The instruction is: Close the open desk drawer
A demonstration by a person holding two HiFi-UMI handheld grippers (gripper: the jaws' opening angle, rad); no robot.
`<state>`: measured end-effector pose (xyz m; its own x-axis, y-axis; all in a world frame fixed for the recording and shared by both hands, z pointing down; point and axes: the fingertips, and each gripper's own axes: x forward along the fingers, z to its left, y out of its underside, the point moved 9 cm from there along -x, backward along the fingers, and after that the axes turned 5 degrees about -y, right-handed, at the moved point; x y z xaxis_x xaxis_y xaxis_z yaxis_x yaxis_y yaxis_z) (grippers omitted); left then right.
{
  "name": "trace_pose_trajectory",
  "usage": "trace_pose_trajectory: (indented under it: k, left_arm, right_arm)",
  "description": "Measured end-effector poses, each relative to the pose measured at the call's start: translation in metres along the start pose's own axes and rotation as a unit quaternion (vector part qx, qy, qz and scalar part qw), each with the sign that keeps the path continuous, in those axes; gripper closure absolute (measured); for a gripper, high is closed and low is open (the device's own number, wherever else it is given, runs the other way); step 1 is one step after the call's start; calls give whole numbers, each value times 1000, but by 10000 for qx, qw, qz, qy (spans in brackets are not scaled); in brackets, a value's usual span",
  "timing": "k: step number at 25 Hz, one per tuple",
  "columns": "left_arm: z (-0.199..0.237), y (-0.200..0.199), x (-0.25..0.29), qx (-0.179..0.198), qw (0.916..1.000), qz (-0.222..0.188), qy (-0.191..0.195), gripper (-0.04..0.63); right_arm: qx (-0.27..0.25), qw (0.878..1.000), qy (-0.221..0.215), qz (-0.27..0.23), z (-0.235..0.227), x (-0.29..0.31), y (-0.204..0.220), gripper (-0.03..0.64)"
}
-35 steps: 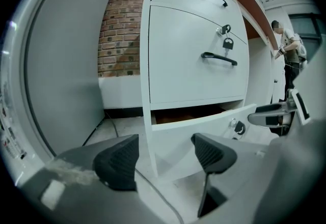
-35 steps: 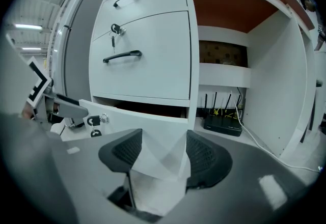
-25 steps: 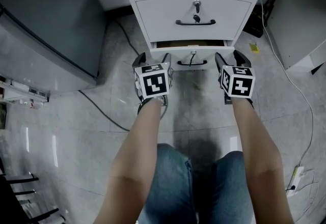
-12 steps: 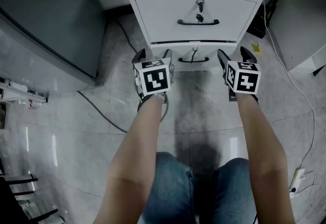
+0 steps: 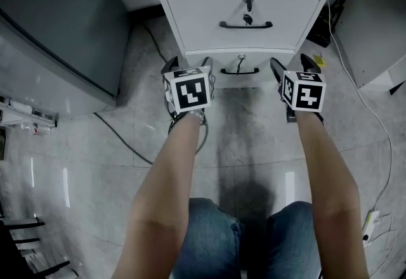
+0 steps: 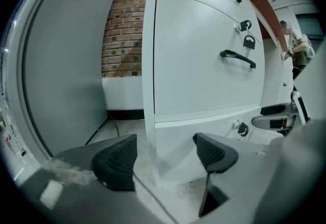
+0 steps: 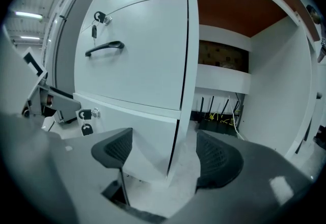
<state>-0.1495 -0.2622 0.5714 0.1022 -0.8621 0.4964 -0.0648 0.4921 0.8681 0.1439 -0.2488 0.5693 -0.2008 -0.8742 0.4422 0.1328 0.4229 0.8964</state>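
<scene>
The left forearm (image 5: 166, 173) and right forearm (image 5: 322, 167) stretch forward side by side. The left gripper (image 5: 188, 63) has its 2 jaws apart, gripping nothing. The right gripper (image 5: 291, 62) has jaws that have just been opening, now wide and clasping nothing.

Blue jeans (image 5: 209, 240), black-and-white marker cubes (image 5: 191, 89), dark ribbed jaws.

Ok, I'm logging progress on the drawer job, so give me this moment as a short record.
bottom drawer: pushed in, flush with the cabinet front
key: in the bottom drawer's lock
left claw: open, astride cabinet's left front edge, not gripping
right claw: jaws have just been opening; open, astride right front edge, pads clear
</scene>
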Motion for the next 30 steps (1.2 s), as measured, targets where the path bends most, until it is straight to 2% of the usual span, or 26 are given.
trace_pose_trajectory:
  k: [17,23,24,27,30]
  left_arm:
    - [-1,1,6,-27,9999,-116,-83,216]
    - [-3,1,5,-23,10000,-45,-69,216]
    - [-3,1,5,-36,9999,-44,-94,216]
    - [-4,2,2,-94,9998,-28,-159,224]
    - [-6,5,-1,-230,9996,-24,-158,300]
  right_arm:
    - [44,10000,64,47,1,5,0,213]
    - [103,9999,115,75,2,4,0,214]
    - [70,9999,113,61,4,2,0,232]
    - [14,9999,65,-116,15,-2,-2,370]
    - [216,9996,-51,-174,15,-5,-3,371]
